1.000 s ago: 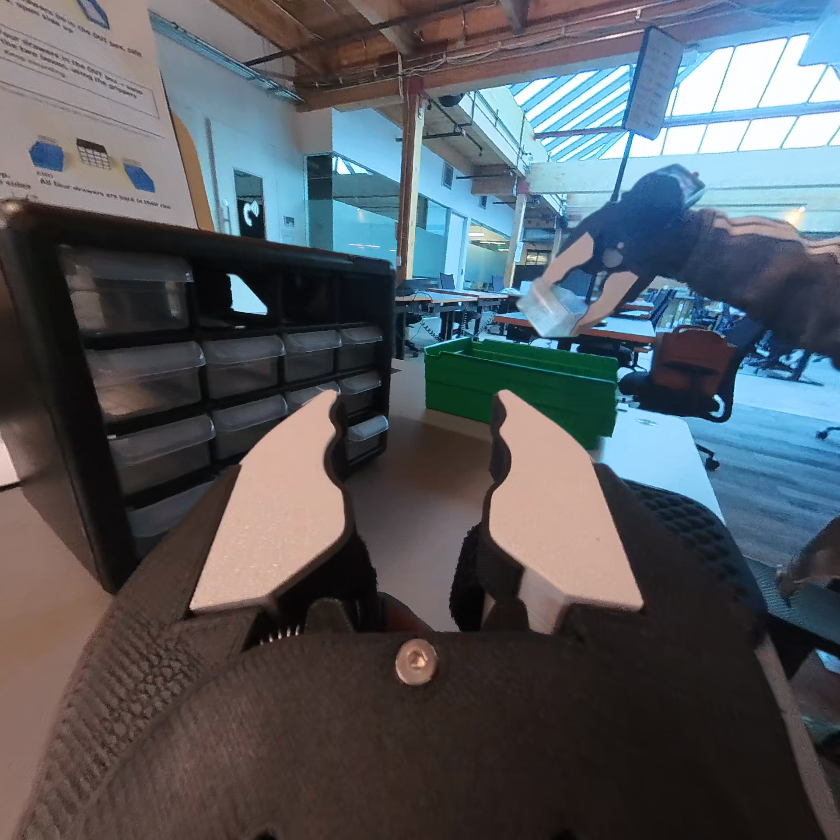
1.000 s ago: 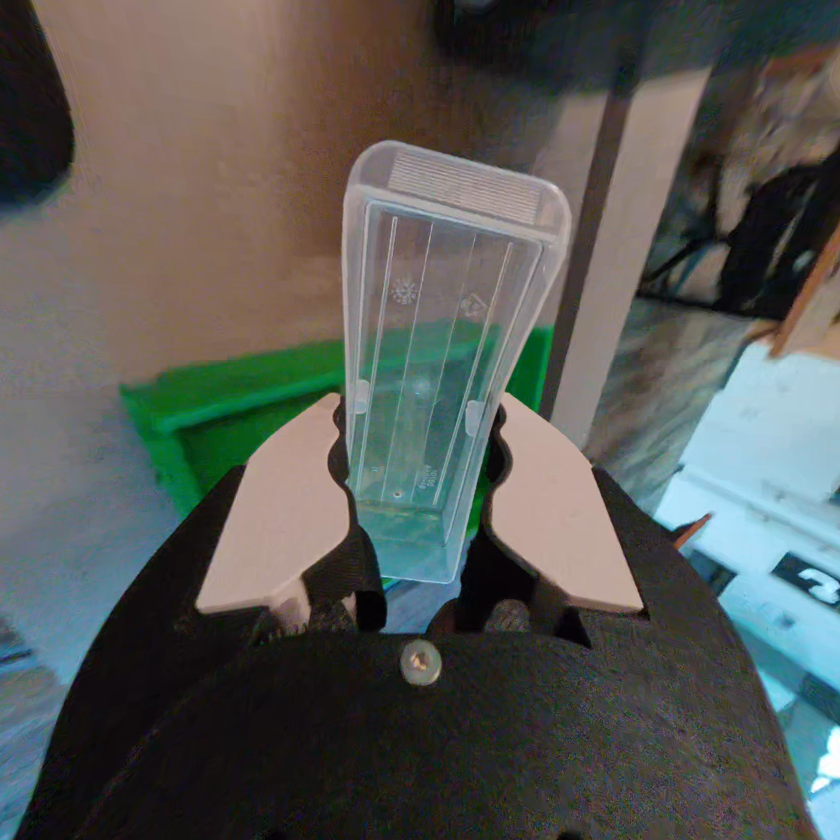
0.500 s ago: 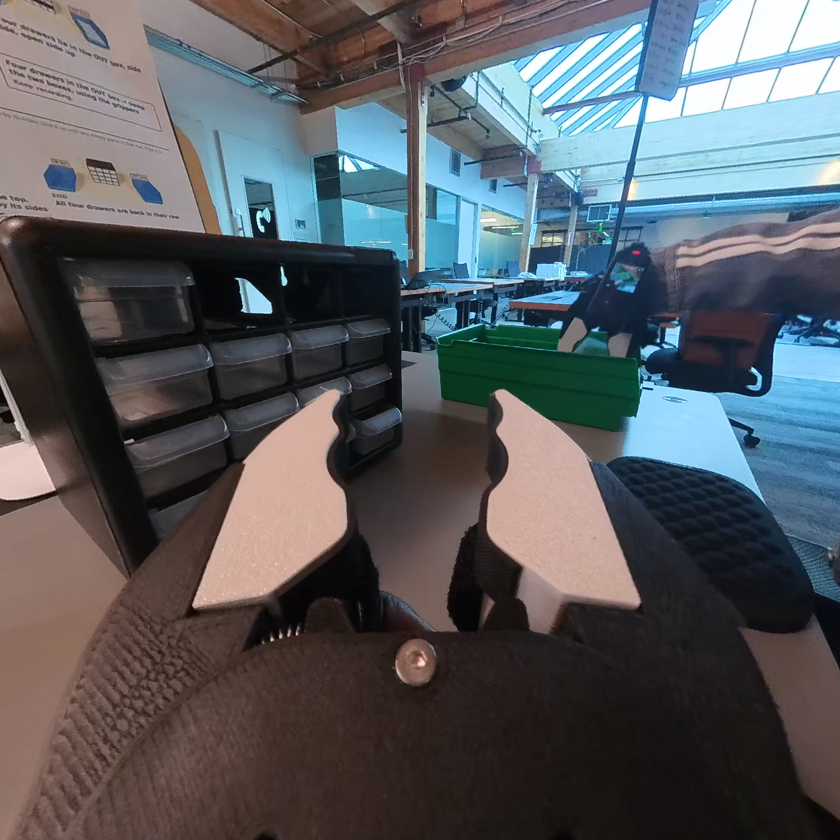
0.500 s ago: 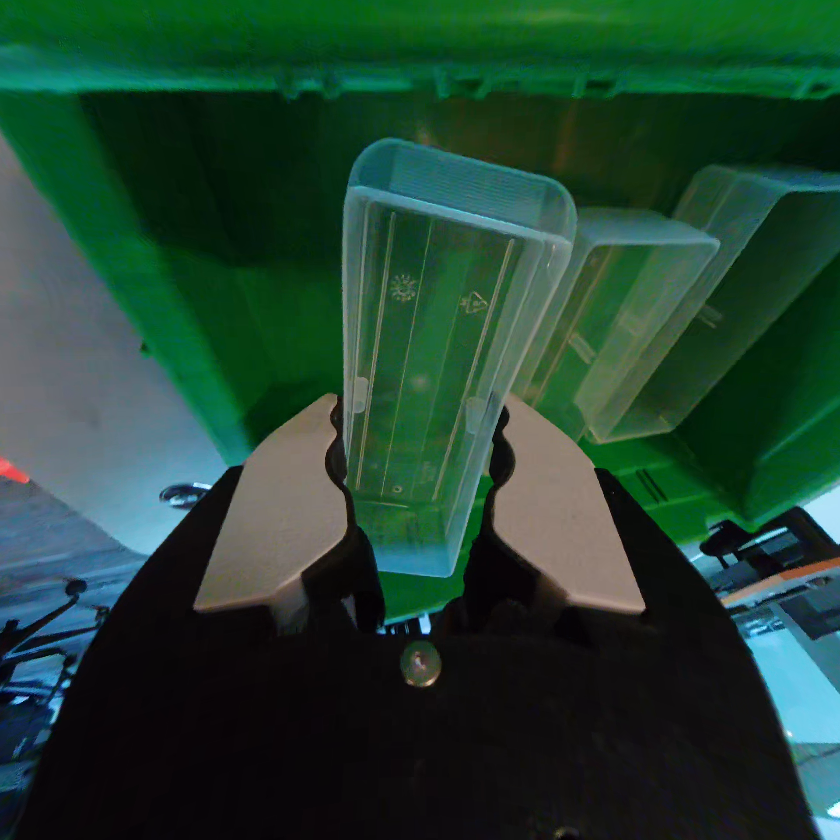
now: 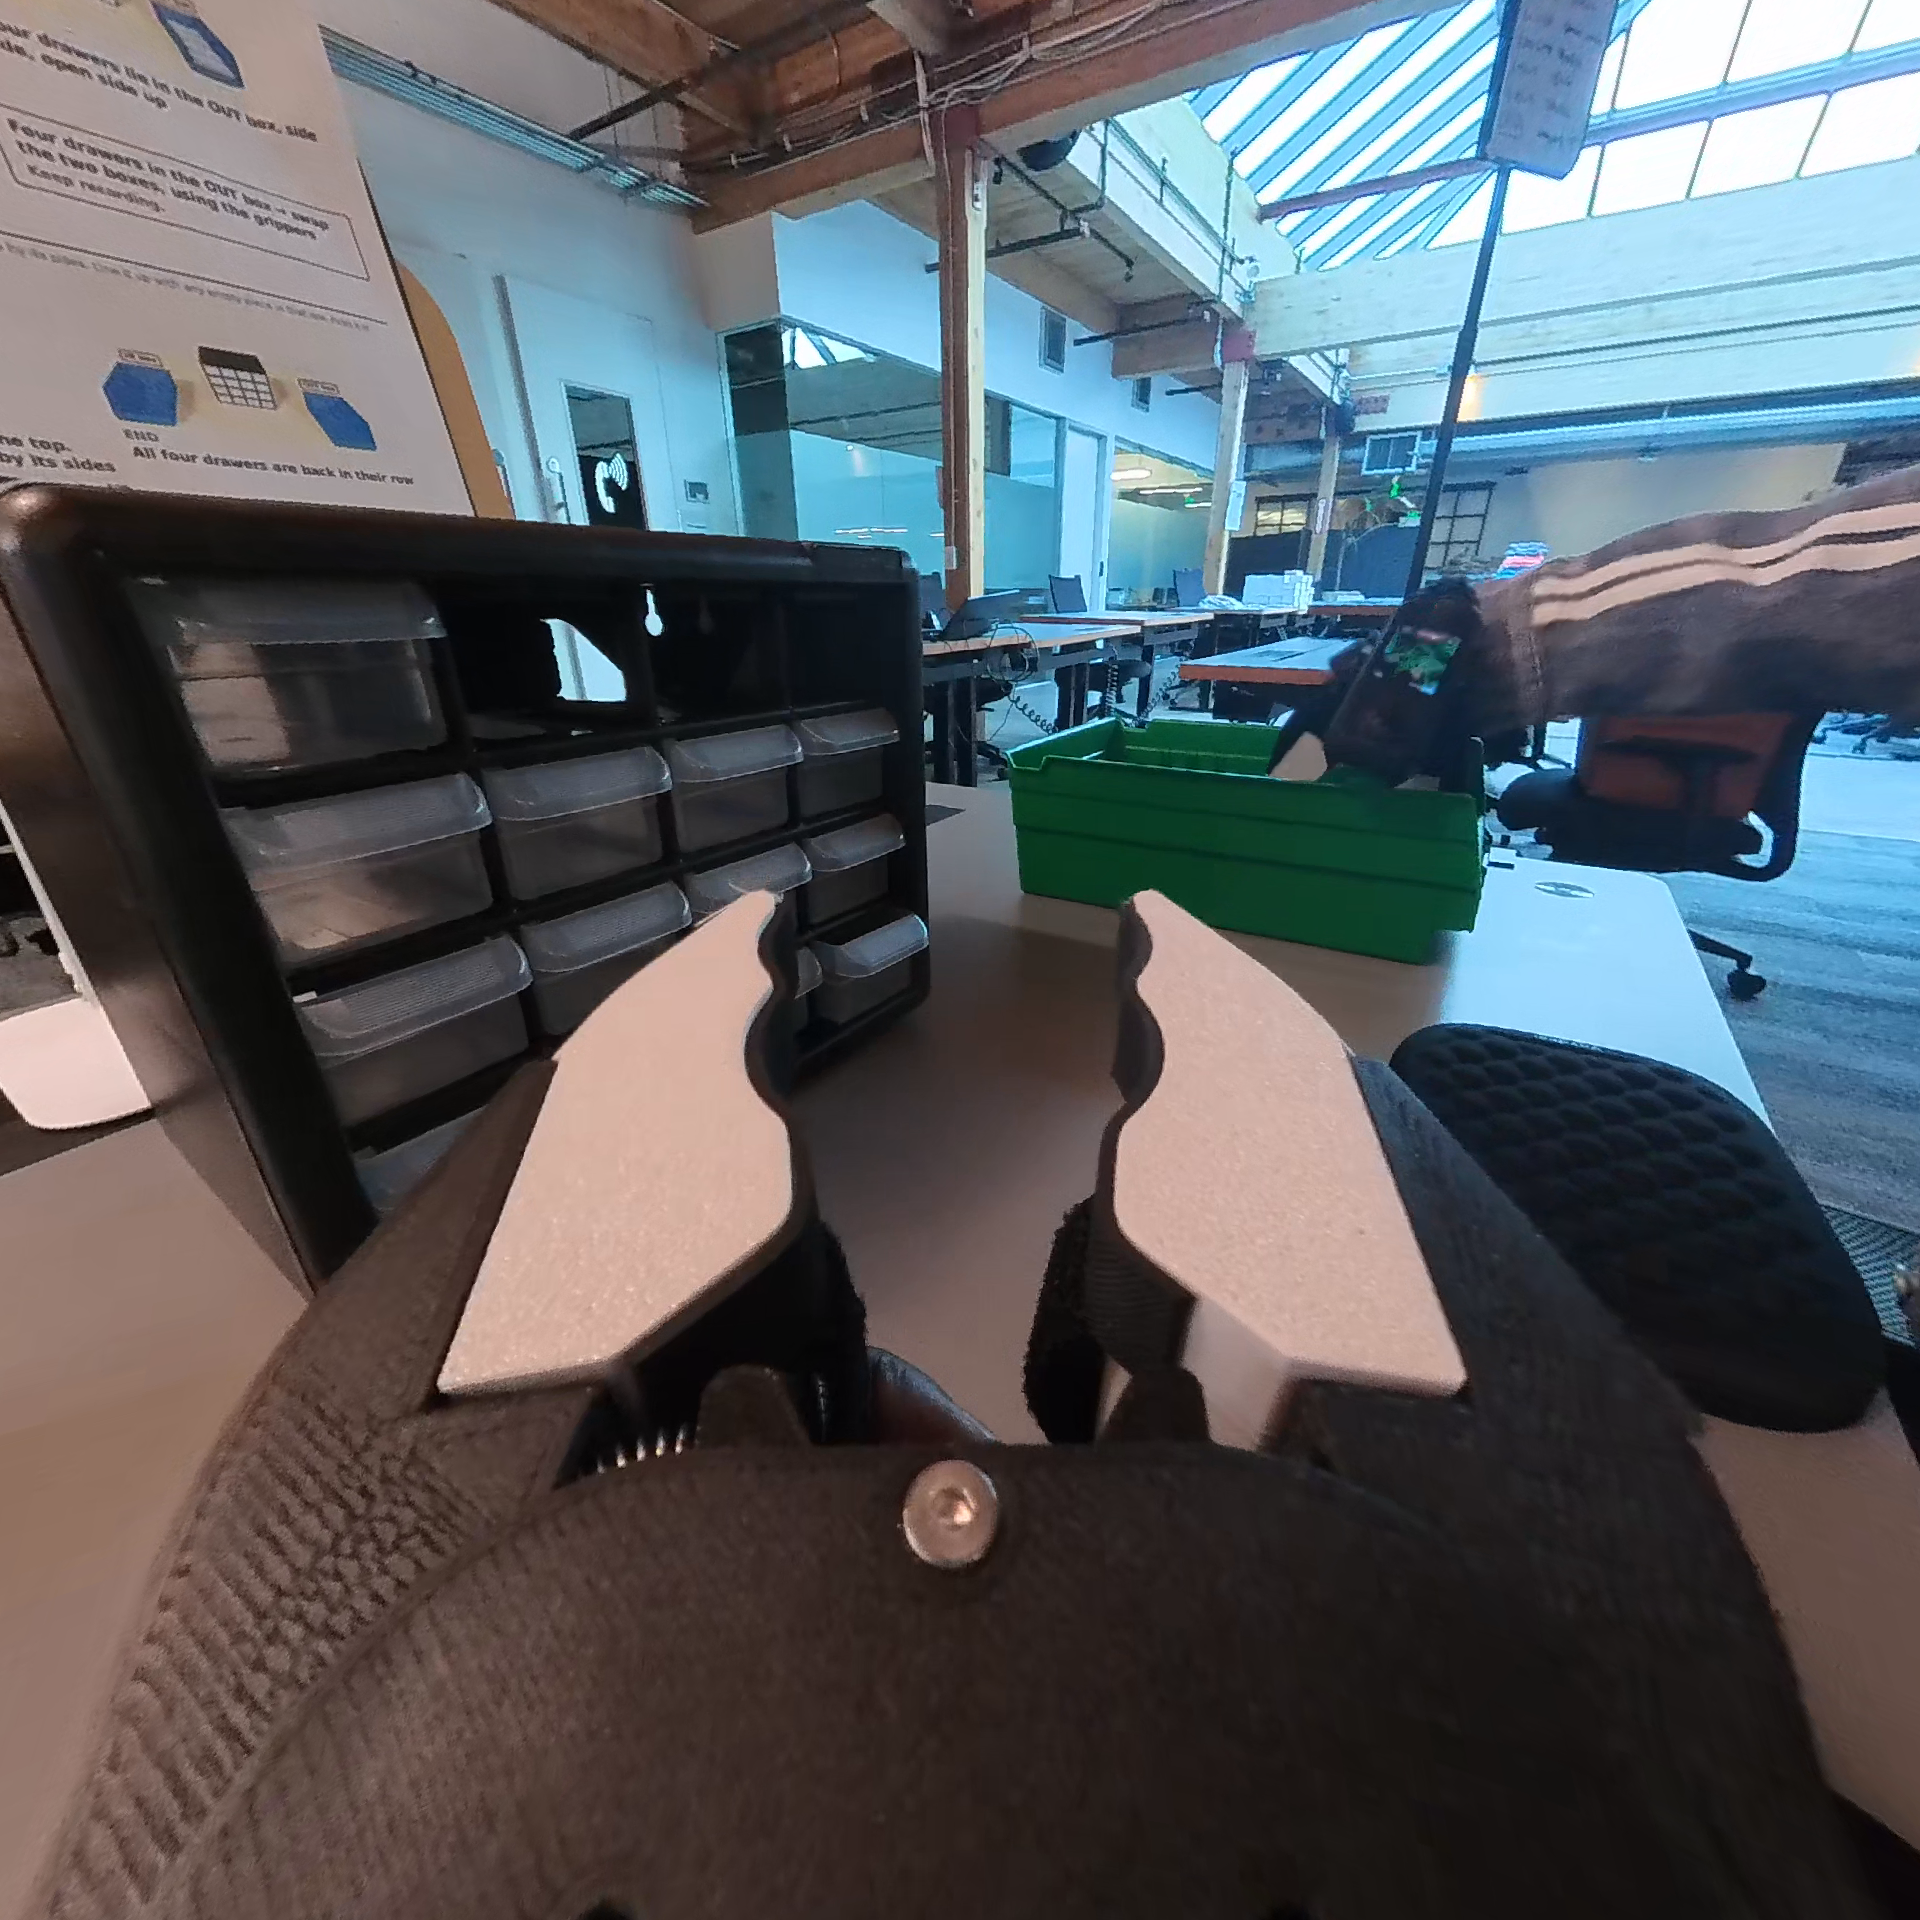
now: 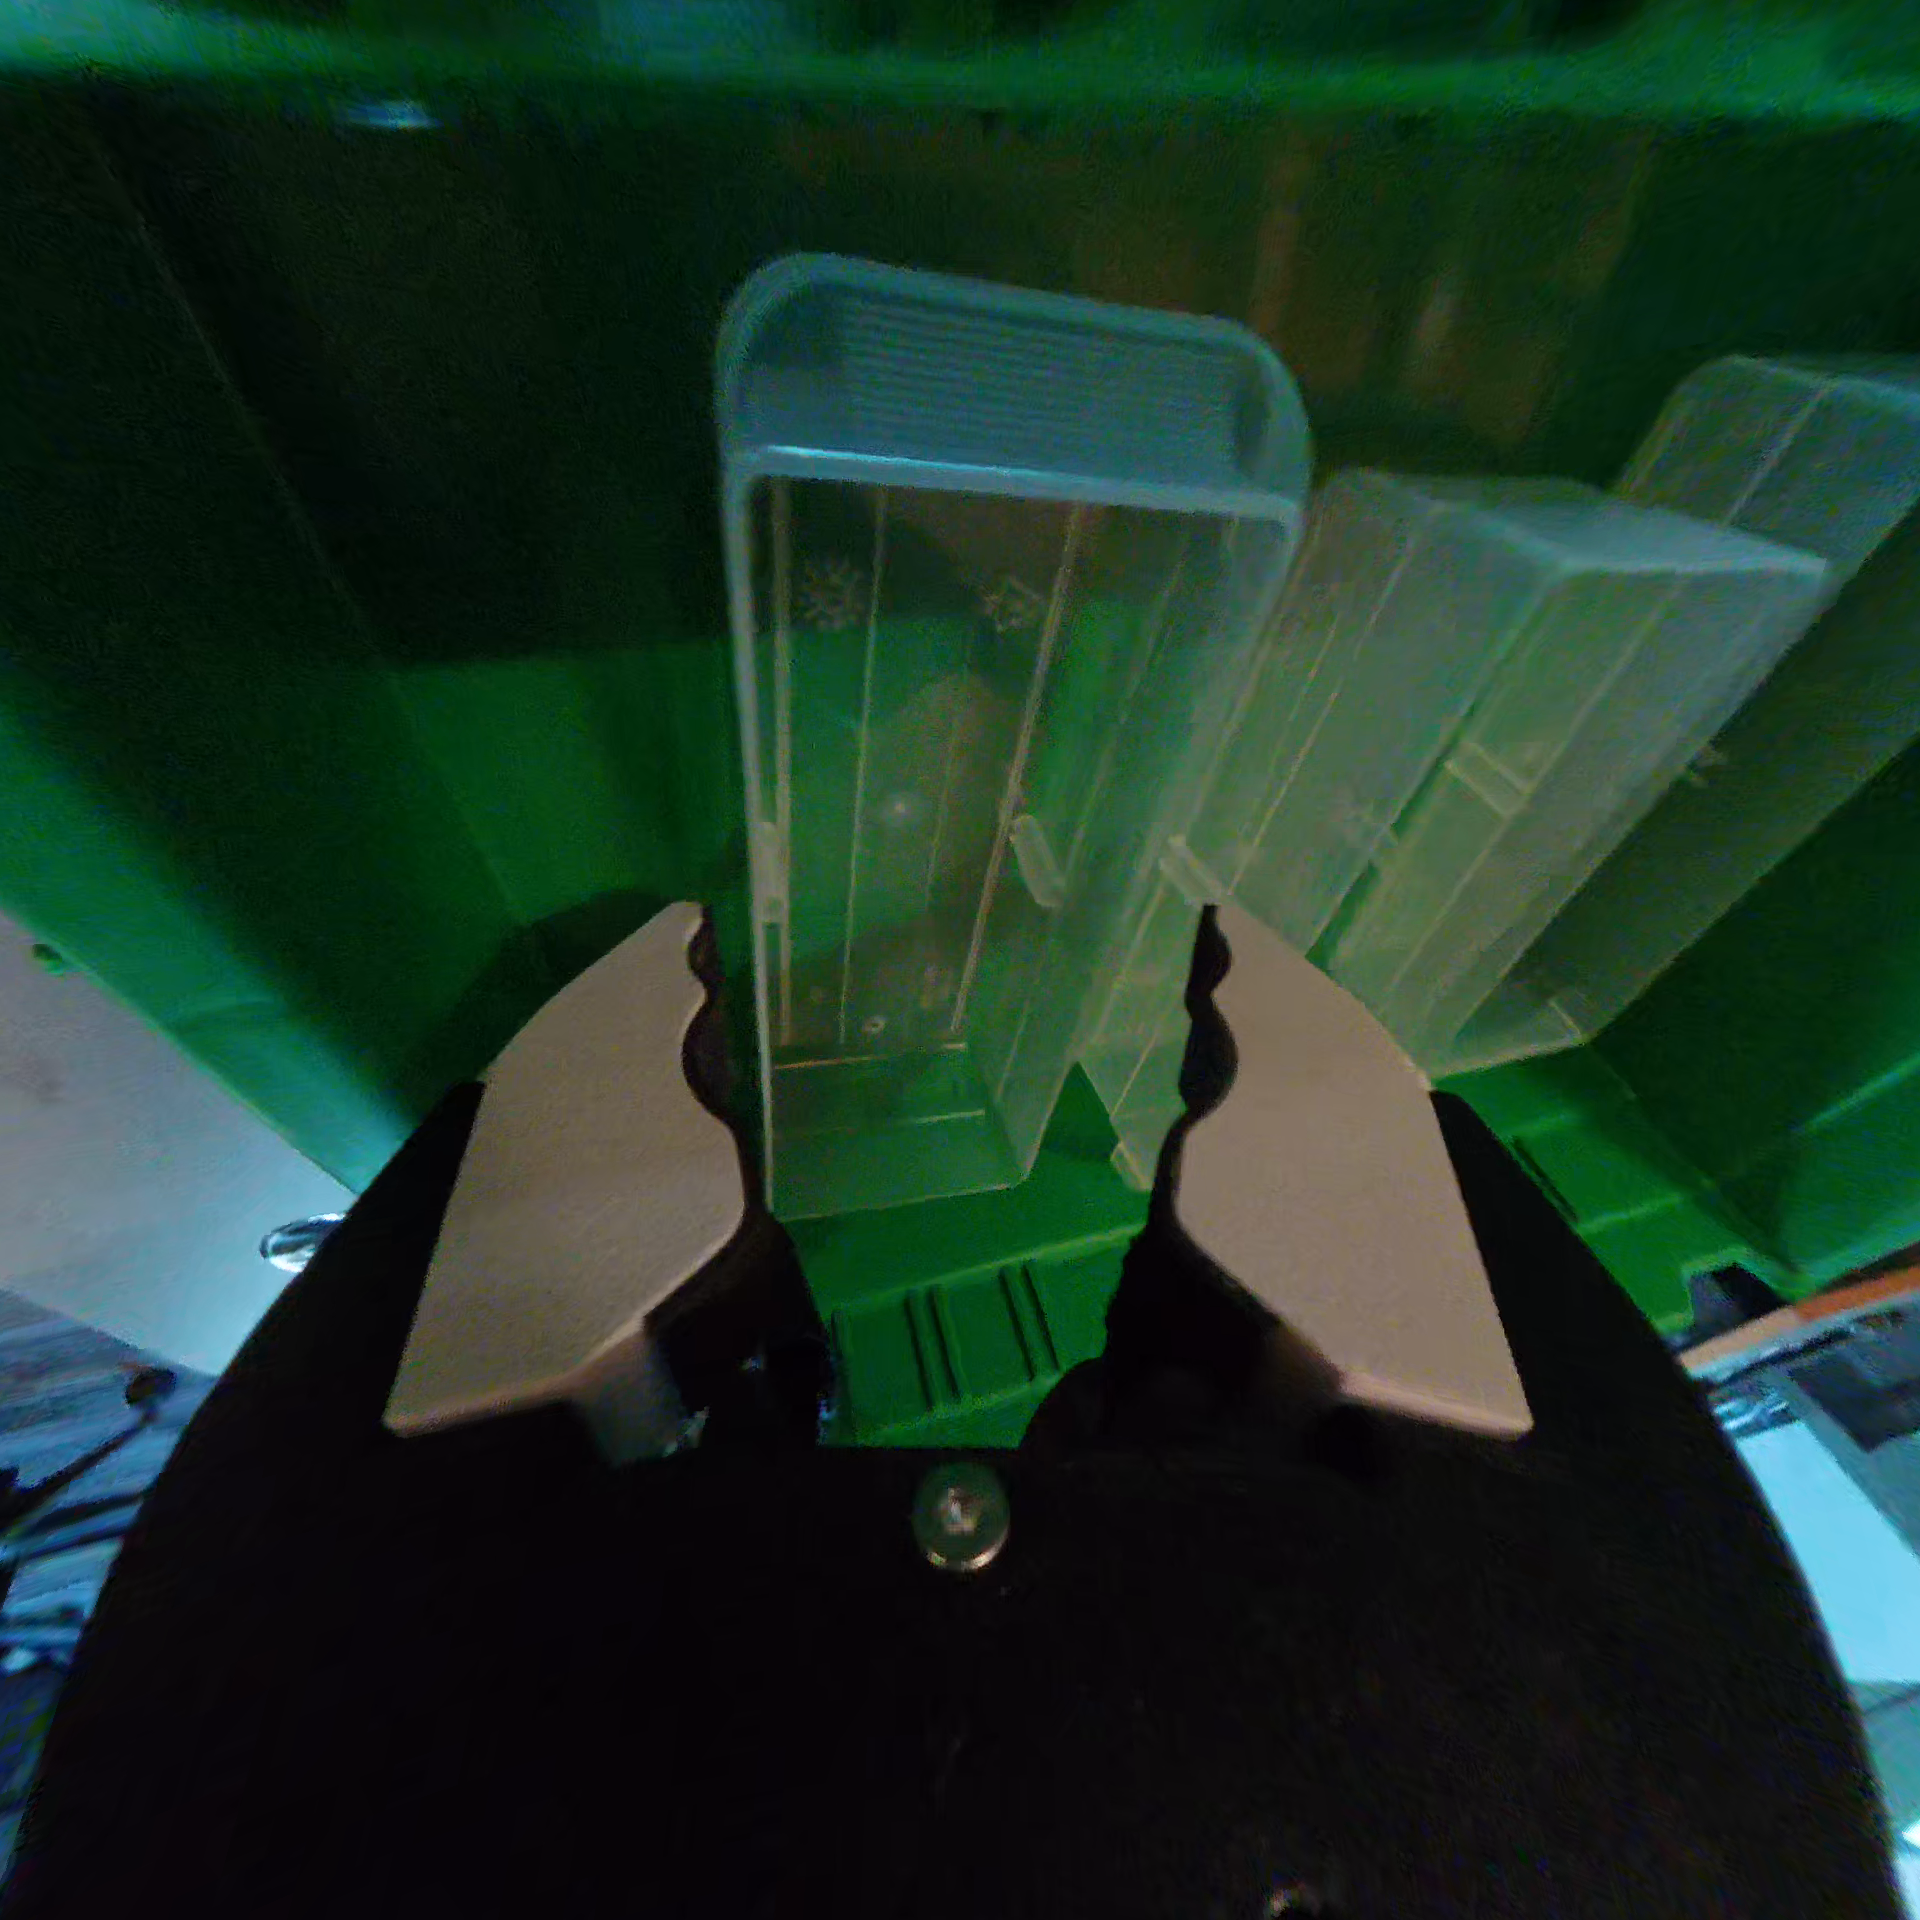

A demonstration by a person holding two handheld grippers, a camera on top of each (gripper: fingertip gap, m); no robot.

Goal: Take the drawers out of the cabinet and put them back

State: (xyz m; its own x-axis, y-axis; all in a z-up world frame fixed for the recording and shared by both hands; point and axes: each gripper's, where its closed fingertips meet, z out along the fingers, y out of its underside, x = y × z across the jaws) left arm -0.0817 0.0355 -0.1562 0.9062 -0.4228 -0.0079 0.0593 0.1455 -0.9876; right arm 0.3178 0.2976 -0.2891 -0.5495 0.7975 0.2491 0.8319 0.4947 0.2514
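A black cabinet (image 5: 468, 831) of clear drawers stands on the table at the left; three slots in its top row are empty. My left gripper (image 5: 945, 914) is open and empty, held above the table beside the cabinet. My right gripper (image 6: 951, 920) is down inside the green bin (image 6: 416, 779), open, with its fingers either side of a clear drawer (image 6: 935, 675) that lies on the bin floor. Only the left finger is near the drawer's wall. Two more clear drawers (image 6: 1455, 748) (image 6: 1766, 623) lie beside it on the right. The right gripper (image 5: 1351, 748) also shows in the left wrist view, dipped into the bin (image 5: 1247, 862).
A printed instruction sheet (image 5: 187, 260) stands behind the cabinet. A black mesh chair back (image 5: 1642, 1195) sits at the table's right edge. A person's brown striped sleeve (image 5: 1714, 623) reaches over the bin. Bare table (image 5: 987, 1039) lies between cabinet and bin.
My right gripper came down into the green bin with the clear drawer, then opened and let it go beside the other two. My left gripper stayed open and hardly moved.
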